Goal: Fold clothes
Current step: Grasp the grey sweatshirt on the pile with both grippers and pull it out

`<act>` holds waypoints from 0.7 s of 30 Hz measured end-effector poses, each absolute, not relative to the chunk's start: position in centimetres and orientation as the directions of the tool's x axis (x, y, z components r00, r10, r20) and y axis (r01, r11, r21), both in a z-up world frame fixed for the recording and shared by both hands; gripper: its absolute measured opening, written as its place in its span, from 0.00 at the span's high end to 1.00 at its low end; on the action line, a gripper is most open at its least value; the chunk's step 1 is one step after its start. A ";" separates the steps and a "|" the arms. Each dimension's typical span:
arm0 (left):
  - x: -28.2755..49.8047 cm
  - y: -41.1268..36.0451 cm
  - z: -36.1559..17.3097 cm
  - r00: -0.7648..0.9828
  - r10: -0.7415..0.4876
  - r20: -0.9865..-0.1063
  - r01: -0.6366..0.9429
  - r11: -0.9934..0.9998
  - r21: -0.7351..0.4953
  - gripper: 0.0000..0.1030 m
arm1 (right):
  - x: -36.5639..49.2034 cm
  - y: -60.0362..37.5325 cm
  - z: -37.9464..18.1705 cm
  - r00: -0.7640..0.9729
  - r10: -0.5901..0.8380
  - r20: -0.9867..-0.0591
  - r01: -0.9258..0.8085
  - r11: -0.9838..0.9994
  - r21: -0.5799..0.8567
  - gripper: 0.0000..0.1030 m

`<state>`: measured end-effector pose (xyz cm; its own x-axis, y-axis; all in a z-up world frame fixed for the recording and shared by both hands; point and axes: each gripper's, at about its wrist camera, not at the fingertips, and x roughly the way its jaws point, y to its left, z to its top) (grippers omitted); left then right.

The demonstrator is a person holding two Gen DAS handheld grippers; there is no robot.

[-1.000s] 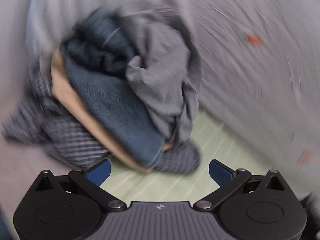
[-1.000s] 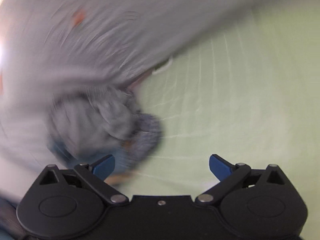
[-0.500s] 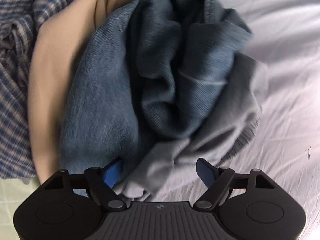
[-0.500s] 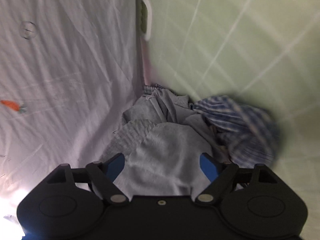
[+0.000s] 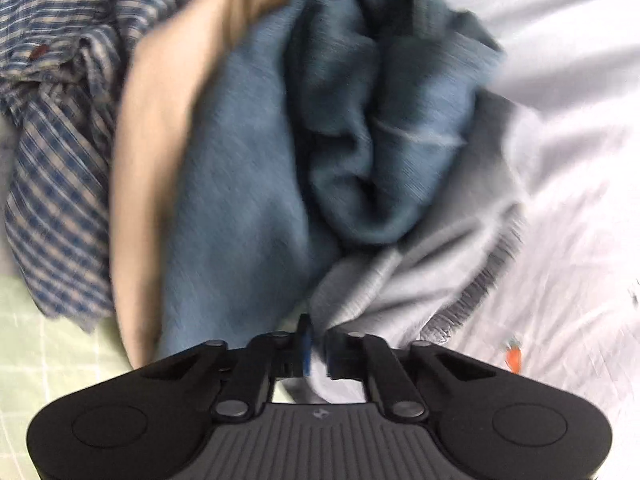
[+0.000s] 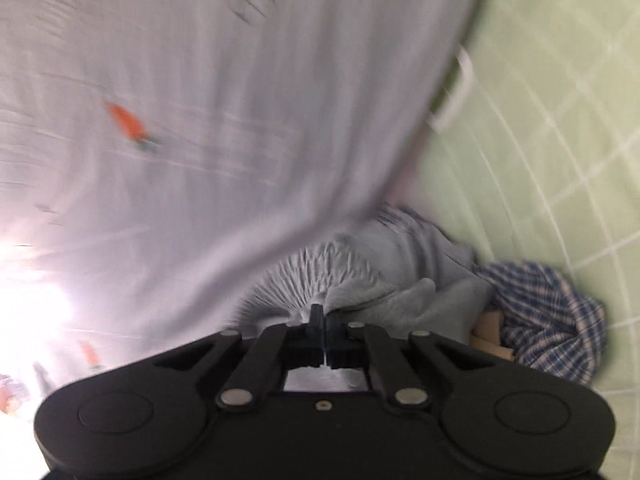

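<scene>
A heap of clothes lies where a pale green sheet meets a white one. In the left wrist view a light grey garment (image 5: 424,276) with a ribbed hem runs into my left gripper (image 5: 318,344), which is shut on its edge. Above it are a blue knit (image 5: 280,152), a beige piece (image 5: 156,128) and a blue plaid shirt (image 5: 56,168). In the right wrist view my right gripper (image 6: 325,336) is shut on the ribbed hem of the same grey garment (image 6: 400,276), which fans out from the pads. The plaid shirt (image 6: 552,320) lies to the right.
A white sheet printed with small orange carrots (image 6: 128,120) covers the left side and hangs like a wall. A pale green checked sheet (image 6: 560,140) covers the surface on the right. A white tag or handle (image 6: 456,92) shows at their seam.
Both grippers were wide open a second ago and have closed on the grey garment. Both came in close to the heap, and the left view rolled.
</scene>
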<state>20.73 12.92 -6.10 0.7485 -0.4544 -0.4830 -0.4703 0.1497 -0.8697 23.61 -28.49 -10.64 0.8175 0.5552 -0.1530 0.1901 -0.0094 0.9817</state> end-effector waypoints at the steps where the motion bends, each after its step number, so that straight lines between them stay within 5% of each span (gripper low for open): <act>1: 20.5 12.4 -5.3 0.754 -0.466 -0.464 -0.447 0.155 -0.881 0.98 | 22.5 -29.5 -9.8 0.836 0.534 -0.129 0.162 -0.015 0.987 0.99; 8: 18.0 5.7 0.3 0.722 -0.566 -0.399 -0.302 0.260 -0.917 1.00 | 10.2 -39.3 -7.5 0.952 0.292 -0.087 0.107 -0.052 0.993 0.99; 14: 9.7 -10.4 -0.6 0.470 -0.789 -0.396 -0.092 0.402 -0.911 0.99 | -6.9 -50.0 -6.0 0.991 -0.009 -0.134 0.134 0.000 0.991 0.99; 16: 6.3 -16.0 -3.2 0.362 -0.821 -0.442 -0.080 0.445 -0.892 0.95 | -13.9 -54.0 -5.5 0.964 -0.149 -0.221 0.232 0.058 0.971 0.99; 19: 2.0 -21.5 -6.9 0.226 -0.800 -0.556 -0.119 0.544 -0.831 0.77 | -22.0 -58.7 -5.0 0.808 -0.309 -0.502 0.567 0.175 0.805 0.99; 21: 1.3 -21.9 -8.0 0.193 -0.757 -0.624 -0.158 0.604 -0.782 0.76 | -25.9 -60.6 -5.6 0.697 -0.352 -0.625 0.702 0.154 0.695 0.94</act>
